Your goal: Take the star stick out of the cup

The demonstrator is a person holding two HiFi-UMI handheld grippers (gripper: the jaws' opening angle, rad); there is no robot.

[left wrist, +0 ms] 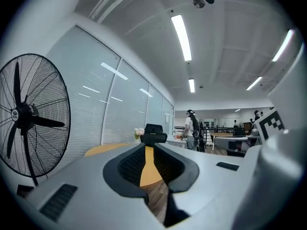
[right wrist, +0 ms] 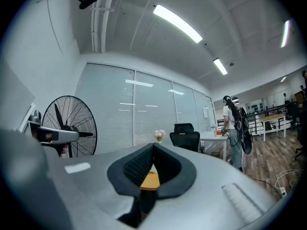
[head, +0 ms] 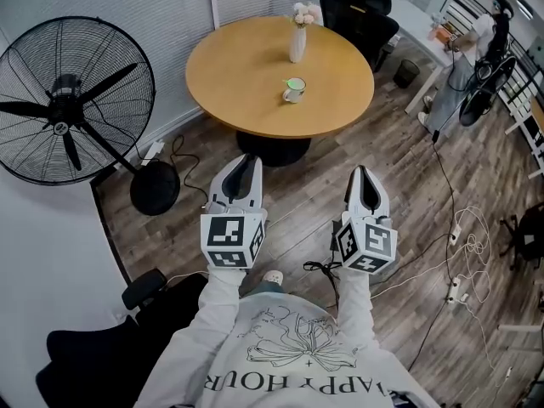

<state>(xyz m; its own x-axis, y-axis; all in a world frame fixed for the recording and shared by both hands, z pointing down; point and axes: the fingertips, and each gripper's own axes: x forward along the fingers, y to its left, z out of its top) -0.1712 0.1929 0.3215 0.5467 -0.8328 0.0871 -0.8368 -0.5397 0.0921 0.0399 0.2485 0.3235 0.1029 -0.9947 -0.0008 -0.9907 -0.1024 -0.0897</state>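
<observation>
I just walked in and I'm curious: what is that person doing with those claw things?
A person holds a gripper in each hand: the left gripper, jaws a little apart, and the right gripper, jaws together. Both are empty and not yet at the round table. On it stands a cup with something green inside, near a vase of flowers. Nothing is picked up yet.

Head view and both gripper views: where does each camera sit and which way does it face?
Head view: on the person's head, facing steeply down at the round table, cup and fan; shows both sleeves, left gripper, right gripper.
Left gripper view: on the left gripper, level toward the table; shows its jaws slightly apart, empty.
Right gripper view: on the right gripper, level the same way; shows its jaws' tips together.
Shared: both gripper views catch the fan, flower vase and black chair.
</observation>
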